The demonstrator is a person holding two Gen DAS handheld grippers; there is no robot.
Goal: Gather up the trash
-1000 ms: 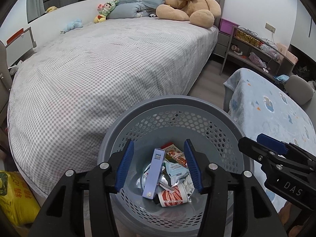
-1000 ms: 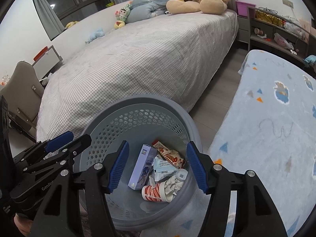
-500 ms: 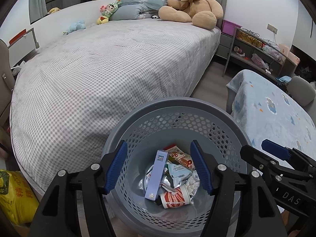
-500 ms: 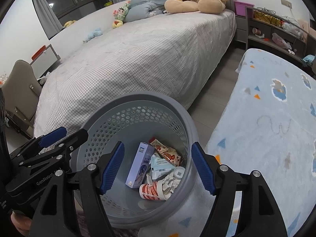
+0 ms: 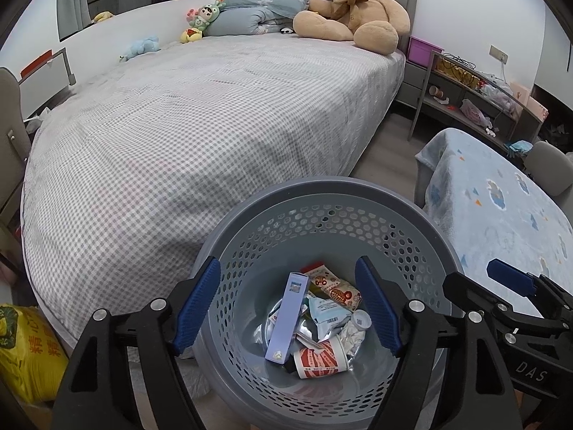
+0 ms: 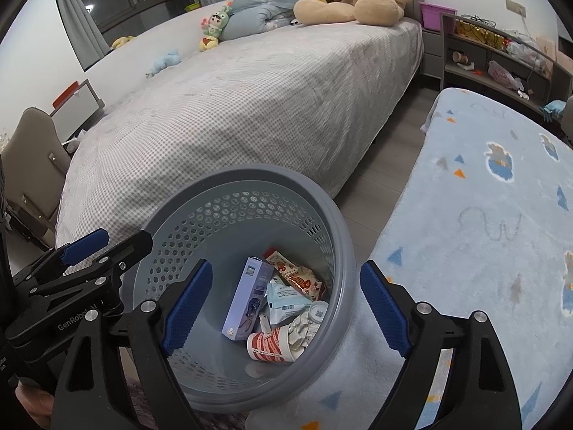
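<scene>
At the foot of the bed, on the floor, stands a round grey perforated basket (image 5: pixel 333 215), upright, with the collected trash lying loose on its bottom. Contents: a long lilac carton (image 5: pixel 287 317) leaning lengthwise; a red-and-white snack wrapper (image 5: pixel 335 285) beside its upper end; a pale blue packet (image 5: pixel 327 317) next to that; a red-patterned paper cup (image 5: pixel 320 358) on its side with crumpled white paper (image 5: pixel 349 335) at its mouth; and crinkled silver foil (image 5: pixel 265 329) beneath the carton.

Left gripper (image 5: pixel 288 308): hangs above the basket, pointing down into it; its blue-padded fingers (image 5: pixel 198 299) stand wide apart and are opening further, nothing between them, touching none of the trash. Right gripper (image 6: pixel 283 302): likewise over the basket's near rim, fingers (image 6: pixel 381 302) wide apart and opening, empty. Each gripper shows at the edge of the other's view.

Surroundings: a bed (image 5: pixel 179 125) with a grey-and-white checked cover runs behind the basket, a large tan teddy bear (image 5: pixel 354 7) and small plush toys at its head. A pale blue patterned blanket (image 6: pixel 483 215) lies just right of the basket; a yellow bag (image 5: pixel 25 351) sits to the left.
</scene>
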